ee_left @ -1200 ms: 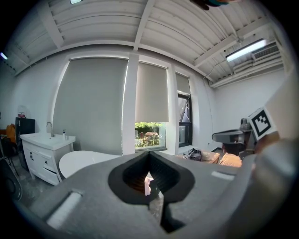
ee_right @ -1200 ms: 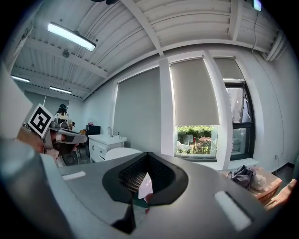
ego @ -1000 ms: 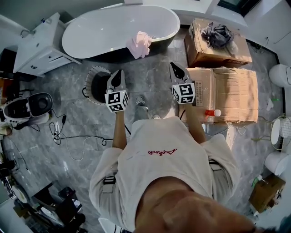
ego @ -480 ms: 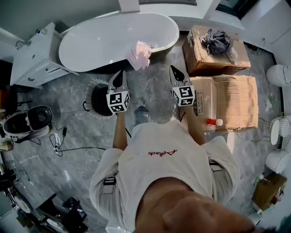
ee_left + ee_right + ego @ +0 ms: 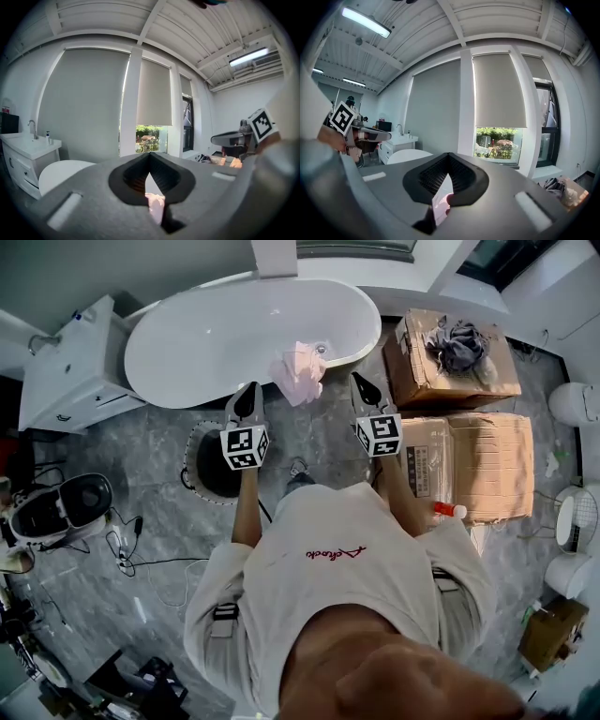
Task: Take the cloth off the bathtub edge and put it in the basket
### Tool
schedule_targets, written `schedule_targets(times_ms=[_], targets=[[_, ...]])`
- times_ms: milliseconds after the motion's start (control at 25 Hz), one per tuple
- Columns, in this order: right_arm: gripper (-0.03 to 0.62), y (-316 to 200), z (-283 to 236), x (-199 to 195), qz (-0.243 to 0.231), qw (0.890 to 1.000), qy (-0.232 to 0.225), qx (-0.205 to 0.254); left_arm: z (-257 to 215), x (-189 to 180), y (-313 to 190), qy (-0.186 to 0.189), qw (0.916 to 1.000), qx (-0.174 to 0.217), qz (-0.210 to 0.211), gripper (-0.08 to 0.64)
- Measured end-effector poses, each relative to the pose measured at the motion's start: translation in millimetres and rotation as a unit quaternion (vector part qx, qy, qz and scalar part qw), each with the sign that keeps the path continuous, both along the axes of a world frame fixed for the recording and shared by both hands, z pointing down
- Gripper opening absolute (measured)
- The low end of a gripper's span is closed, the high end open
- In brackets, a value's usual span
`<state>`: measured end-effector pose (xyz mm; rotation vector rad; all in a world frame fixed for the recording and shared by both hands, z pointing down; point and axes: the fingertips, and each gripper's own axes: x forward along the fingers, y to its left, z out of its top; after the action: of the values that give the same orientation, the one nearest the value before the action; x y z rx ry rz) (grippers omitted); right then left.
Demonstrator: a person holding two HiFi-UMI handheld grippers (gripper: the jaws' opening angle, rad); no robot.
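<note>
The pink cloth (image 5: 300, 371) hangs over the near edge of the white bathtub (image 5: 216, 334), towards its right end, bunched and drooping down the tub's dark outer side. It sits just beyond the tips of both tongs and between them, touching neither. The left tongs (image 5: 249, 390) point at the tub edge just left of the cloth. The right tongs (image 5: 359, 383) point past its right side. Both pairs are closed tip to tip with nothing held; in each gripper view the pink shows only through the small gap under the closed tips.

The round dark basket (image 5: 210, 463) stands on the grey tiled floor (image 5: 319, 432) near-left of the cloth, close to the tub and beneath the left tongs. Bare tile lies between the basket and the cardboard boxes (image 5: 469, 456) on the right. A white sink cabinet (image 5: 70, 381) closes the left side, with cables (image 5: 141, 549) on the floor nearer in.
</note>
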<state>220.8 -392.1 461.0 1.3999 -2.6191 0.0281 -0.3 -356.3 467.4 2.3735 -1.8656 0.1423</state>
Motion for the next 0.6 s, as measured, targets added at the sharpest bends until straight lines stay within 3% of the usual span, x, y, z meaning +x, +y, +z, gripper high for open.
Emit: schedule_targets(times_ms=[320, 600], targets=[[0.008, -52, -8, -51, -0.002, 1.000, 0.009, 0.010, -1, -51, -51, 0.011, 0.9999, 0.004, -0.003, 0.000], [0.007, -83, -10, -76, 0.007, 1.000, 0.010, 0.014, -4, -73, -86, 0.011, 0.9998, 0.009, 0.011, 0.000]])
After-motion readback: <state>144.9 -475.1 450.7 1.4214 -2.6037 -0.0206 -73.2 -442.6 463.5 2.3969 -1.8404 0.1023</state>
